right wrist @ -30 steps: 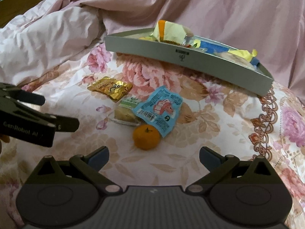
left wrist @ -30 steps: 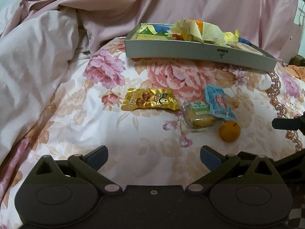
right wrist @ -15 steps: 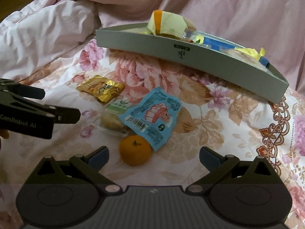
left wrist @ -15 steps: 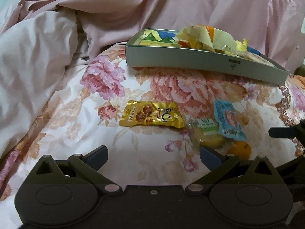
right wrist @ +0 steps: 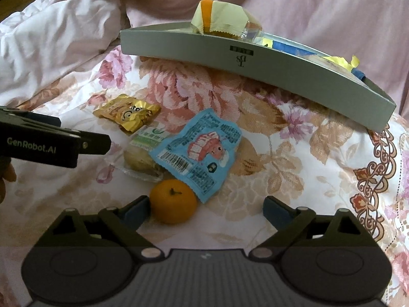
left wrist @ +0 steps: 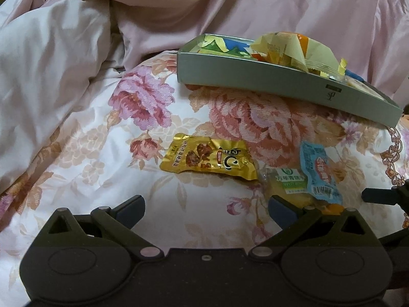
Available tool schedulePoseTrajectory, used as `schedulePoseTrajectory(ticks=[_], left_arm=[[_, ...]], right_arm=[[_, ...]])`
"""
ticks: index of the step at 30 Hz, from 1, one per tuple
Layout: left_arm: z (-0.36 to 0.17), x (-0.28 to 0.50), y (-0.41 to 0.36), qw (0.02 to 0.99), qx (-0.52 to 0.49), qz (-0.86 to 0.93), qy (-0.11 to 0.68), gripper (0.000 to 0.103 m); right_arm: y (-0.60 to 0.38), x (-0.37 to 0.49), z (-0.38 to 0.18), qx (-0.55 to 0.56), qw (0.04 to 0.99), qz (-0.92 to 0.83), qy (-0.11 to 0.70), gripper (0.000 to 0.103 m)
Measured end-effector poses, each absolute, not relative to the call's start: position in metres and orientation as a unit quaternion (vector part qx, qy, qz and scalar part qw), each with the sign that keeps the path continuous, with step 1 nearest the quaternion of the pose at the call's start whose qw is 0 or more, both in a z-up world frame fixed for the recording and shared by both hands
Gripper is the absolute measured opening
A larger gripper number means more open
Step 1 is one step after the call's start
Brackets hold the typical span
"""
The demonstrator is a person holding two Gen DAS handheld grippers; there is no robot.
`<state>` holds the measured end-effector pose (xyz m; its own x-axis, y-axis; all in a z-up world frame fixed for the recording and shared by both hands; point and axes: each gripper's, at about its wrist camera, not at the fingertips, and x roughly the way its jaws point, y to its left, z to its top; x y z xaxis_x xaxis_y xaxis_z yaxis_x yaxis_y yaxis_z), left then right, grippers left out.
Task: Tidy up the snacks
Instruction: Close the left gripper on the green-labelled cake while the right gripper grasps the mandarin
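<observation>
Four loose snacks lie on the floral bedspread: a gold packet (left wrist: 208, 157) (right wrist: 127, 112), a clear-wrapped pastry with a green label (left wrist: 287, 183) (right wrist: 145, 151), a blue shrimp packet (left wrist: 319, 171) (right wrist: 199, 151) and a small orange (right wrist: 173, 201) (left wrist: 334, 207). My left gripper (left wrist: 205, 206) is open, just short of the gold packet, its right finger in front of the pastry. My right gripper (right wrist: 205, 208) is open with its left fingertip beside the orange. Behind them a grey tray (left wrist: 281, 84) (right wrist: 242, 53) holds several wrapped snacks.
A rumpled pink quilt (left wrist: 64, 51) (right wrist: 51, 33) rises at the left and back. The left gripper's body (right wrist: 51, 140) juts in from the left of the right wrist view. The right gripper's finger (left wrist: 378, 195) shows at the far right of the left wrist view.
Both grippers have moved forward and lower toward the snacks. The orange now sits at the right gripper's left fingertip, and the gold packet is closer to the left gripper.
</observation>
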<state>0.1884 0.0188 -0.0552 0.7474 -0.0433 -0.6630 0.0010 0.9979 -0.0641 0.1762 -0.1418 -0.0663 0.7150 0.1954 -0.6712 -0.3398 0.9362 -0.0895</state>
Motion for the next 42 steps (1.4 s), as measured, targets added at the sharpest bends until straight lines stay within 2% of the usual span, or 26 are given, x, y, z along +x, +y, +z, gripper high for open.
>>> schedulePoseTrajectory(ticks=[9, 12, 15, 20, 28, 32, 42], left_arm=[[-0.058, 0.191, 0.014, 0.937, -0.030, -0.021, 0.347, 0.102], [-0.058, 0.192, 0.013, 0.939, -0.033, -0.025, 0.342, 0.102], [-0.058, 0.193, 0.013, 0.939, -0.037, -0.028, 0.340, 0.102], [-0.057, 0.193, 0.013, 0.941, -0.043, -0.041, 0.334, 0.102], [-0.053, 0.192, 0.002, 0.939, -0.045, -0.111, 0.322, 0.102], [-0.057, 0.194, -0.006, 0.936, -0.039, -0.135, 0.324, 0.102], [-0.068, 0.206, -0.018, 0.927, -0.028, -0.160, 0.338, 0.093]], right_arm=[[-0.139, 0.175, -0.065, -0.110, 0.922, 0.158, 0.335, 0.087], [-0.138, 0.174, -0.065, -0.112, 0.923, 0.162, 0.331, 0.081], [-0.138, 0.174, -0.064, -0.110, 0.924, 0.162, 0.329, 0.068], [-0.144, 0.175, -0.062, -0.097, 0.926, 0.151, 0.332, 0.055], [-0.150, 0.174, -0.058, -0.083, 0.921, 0.135, 0.355, 0.049], [-0.158, 0.172, -0.056, -0.071, 0.917, 0.133, 0.370, 0.051], [-0.158, 0.170, -0.057, -0.071, 0.913, 0.130, 0.380, 0.054]])
